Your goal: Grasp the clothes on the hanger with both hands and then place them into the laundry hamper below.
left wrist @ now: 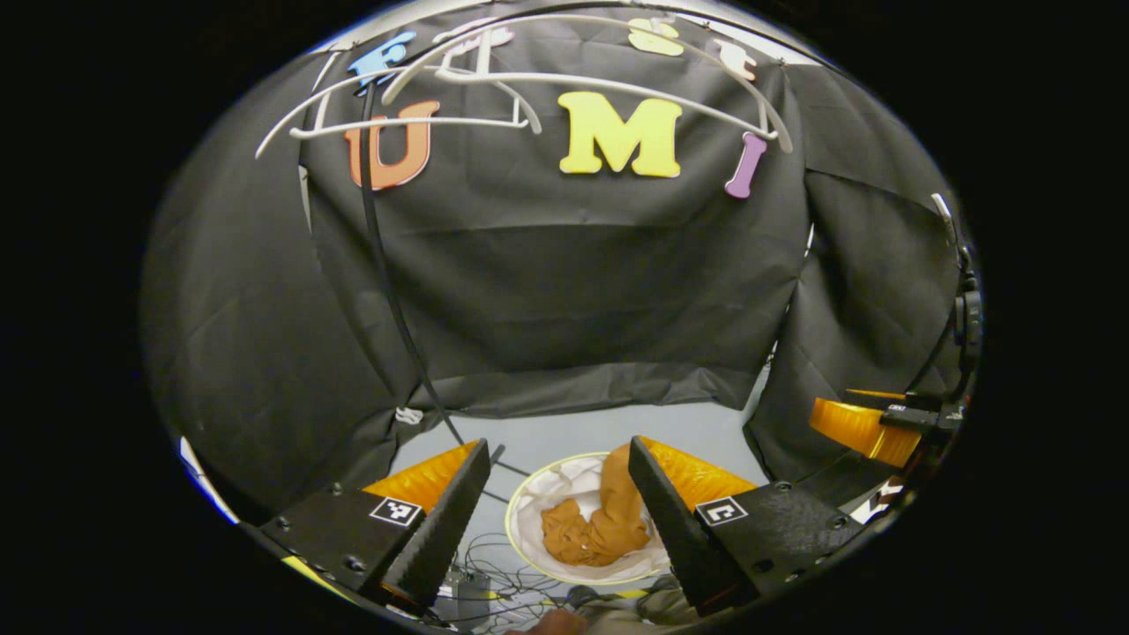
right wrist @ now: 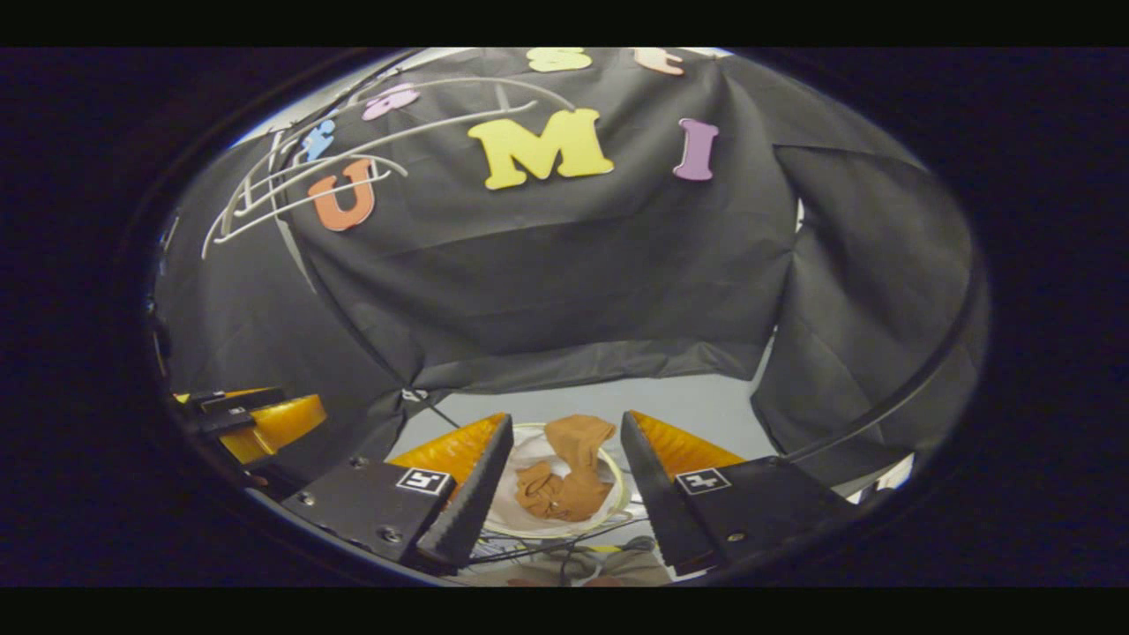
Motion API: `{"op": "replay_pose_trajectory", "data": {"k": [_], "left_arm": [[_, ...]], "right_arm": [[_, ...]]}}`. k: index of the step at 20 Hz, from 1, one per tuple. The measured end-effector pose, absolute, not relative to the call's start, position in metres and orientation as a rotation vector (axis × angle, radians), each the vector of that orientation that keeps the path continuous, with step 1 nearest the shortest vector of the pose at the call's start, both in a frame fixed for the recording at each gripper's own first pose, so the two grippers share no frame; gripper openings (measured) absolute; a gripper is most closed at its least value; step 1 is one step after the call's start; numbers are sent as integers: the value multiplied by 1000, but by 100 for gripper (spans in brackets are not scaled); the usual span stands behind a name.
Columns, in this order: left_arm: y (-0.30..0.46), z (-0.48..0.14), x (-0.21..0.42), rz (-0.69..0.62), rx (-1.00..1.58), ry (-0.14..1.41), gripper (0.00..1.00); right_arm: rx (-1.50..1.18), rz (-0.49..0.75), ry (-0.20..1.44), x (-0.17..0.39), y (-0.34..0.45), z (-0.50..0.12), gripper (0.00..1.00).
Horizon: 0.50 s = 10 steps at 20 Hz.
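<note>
Both of my grippers hang released over the booth floor, jaws spread wide with nothing between them: my left gripper (left wrist: 556, 494) in the left gripper view, my right gripper (right wrist: 564, 472) in the right gripper view. Below them, the brown clothes (left wrist: 595, 525) lie crumpled inside the round laundry hamper (left wrist: 529, 494), on its white lining, one fold rising toward the far rim. That hamper stands on a pale grey floor (left wrist: 564, 432), with loose cables (left wrist: 494, 573) trailing at its near side. Black cloth (left wrist: 573, 282) drapes the back and sides of the booth, its hem resting on the floor. High at the upper left, white hangers (left wrist: 494, 84) hang bare. A black cord (left wrist: 388, 291) runs down the cloth.
</note>
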<state>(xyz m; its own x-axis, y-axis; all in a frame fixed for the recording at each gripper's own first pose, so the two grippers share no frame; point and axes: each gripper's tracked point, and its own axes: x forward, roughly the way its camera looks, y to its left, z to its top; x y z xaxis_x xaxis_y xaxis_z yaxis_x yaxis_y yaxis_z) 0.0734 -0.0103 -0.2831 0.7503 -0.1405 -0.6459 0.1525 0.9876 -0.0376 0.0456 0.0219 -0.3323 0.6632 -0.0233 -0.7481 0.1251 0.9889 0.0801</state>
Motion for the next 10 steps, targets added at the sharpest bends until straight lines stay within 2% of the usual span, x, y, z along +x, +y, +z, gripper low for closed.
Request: {"op": "replay_pose_trajectory", "data": {"k": [2, 3, 4, 9, 10], "left_arm": [[-14, -262, 72, -164, 16, 662, 97], [-16, -250, 71, -159, 13, 631, 100], [-16, -239, 66, -154, 8, 604, 97], [-14, -168, 30, -75, -14, 431, 97], [-18, -154, 21, -63, -20, 390, 100]], "right_arm": [[119, -92, 797, 44, 14, -312, 80], [115, -94, 768, 45, 9, -300, 78], [111, -85, 734, 41, 6, -285, 78], [94, -20, 584, 19, -19, -214, 79], [84, -10, 549, 12, -27, -198, 79]]}}
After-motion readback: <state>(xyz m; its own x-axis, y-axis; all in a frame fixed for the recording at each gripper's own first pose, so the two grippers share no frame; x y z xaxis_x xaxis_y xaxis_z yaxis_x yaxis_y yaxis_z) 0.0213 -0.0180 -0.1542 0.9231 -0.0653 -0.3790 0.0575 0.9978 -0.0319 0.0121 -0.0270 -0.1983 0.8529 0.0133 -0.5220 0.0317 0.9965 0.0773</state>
